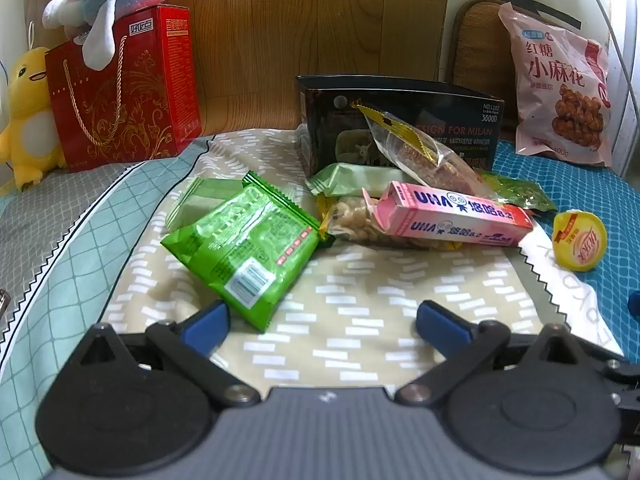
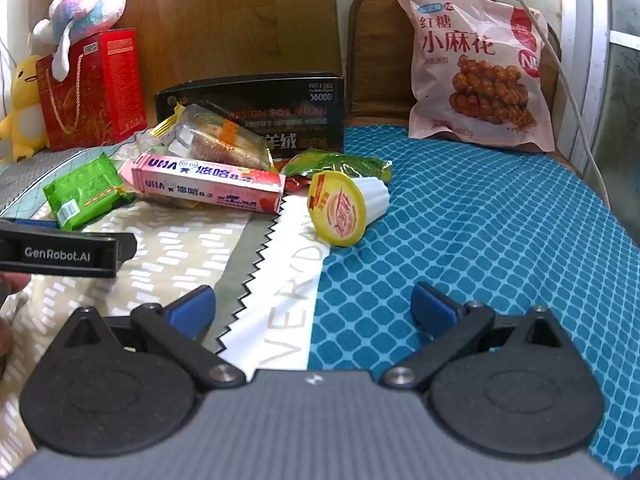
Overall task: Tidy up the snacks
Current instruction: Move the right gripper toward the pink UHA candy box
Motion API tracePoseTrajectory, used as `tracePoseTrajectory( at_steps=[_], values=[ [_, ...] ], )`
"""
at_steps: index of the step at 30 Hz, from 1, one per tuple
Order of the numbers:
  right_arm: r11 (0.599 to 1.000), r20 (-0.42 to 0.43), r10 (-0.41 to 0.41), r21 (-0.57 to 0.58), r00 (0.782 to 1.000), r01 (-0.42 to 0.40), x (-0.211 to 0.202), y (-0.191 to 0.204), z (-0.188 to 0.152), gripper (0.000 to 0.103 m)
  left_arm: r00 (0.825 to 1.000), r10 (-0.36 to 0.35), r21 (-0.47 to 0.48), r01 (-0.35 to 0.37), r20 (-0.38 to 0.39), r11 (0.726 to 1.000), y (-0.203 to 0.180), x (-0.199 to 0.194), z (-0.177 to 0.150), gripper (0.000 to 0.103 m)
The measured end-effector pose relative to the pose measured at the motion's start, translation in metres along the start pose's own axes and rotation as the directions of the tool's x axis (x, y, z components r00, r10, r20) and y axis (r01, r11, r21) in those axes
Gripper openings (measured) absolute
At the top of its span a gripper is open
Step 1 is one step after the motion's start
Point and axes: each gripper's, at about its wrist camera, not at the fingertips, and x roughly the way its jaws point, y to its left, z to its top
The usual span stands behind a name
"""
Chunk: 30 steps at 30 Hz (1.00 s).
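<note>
Surface: a bed (image 2: pixel 480 240), patterned covers, no table in view.
Snack pile: heaped just in front of the black box (image 1: pixel 400 120), which stands open-topped against the wooden headboard.
Green packet (image 1: pixel 244 248): nearest the left tongs (image 1: pixel 322 322), tilted, barcode corner toward the left blue pad.
Pink UHA carton (image 1: pixel 452 216): lying across a nut bag, clear wrapper leaning above it on the box.
Pudding cup (image 2: pixel 338 210): on its side, apart from the pile, straight ahead of the right tongs (image 2: pixel 314 308).
Tongs: both spread wide, nothing between the pads.
Step, judged: first pick, likely toward the box.
Advice: take the green packet by its thick middle, not the crimped edge; close across the cup's fluted wall, not its foil lid.
Risk: soft bedding gives way; slippery film may slide.
</note>
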Motion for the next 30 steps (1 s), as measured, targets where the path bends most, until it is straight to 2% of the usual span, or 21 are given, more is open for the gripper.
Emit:
tracePoseTrajectory(
  at_steps=[9,17,24,28,30],
  values=[
    [1.0,-0.002,0.021,-0.001,1.0,-0.021,-0.006,-0.005,-0.004,0.103,1.0,-0.008,0.014,0.008,-0.003,1.0,0.001,-0.001,-0.001,0.103],
    [1.0,-0.001,0.022,-0.001,1.0,-0.022,-0.006,-0.004,-0.004,0.103,0.995,-0.097,0.098,0.096,-0.002,0.99,0.008,-0.01,-0.01,0.103],
    [1.0,0.0,0.019,-0.006,1.0,-0.019,-0.007,-0.002,-0.004,0.103,0.989,-0.15,0.122,0.149,0.005,0.981,0.016,-0.016,-0.016,0.103],
    [1.0,0.009,0.024,0.0,1.0,-0.024,-0.007,-0.003,-0.004,0.103,0.983,-0.18,0.105,0.177,0.018,0.978,0.023,-0.022,-0.019,0.103],
    [0.999,0.031,0.041,0.005,0.999,-0.041,-0.01,-0.005,-0.003,0.102,0.979,-0.193,0.057,0.189,0.072,0.98,0.032,-0.029,-0.021,0.103]
  ],
)
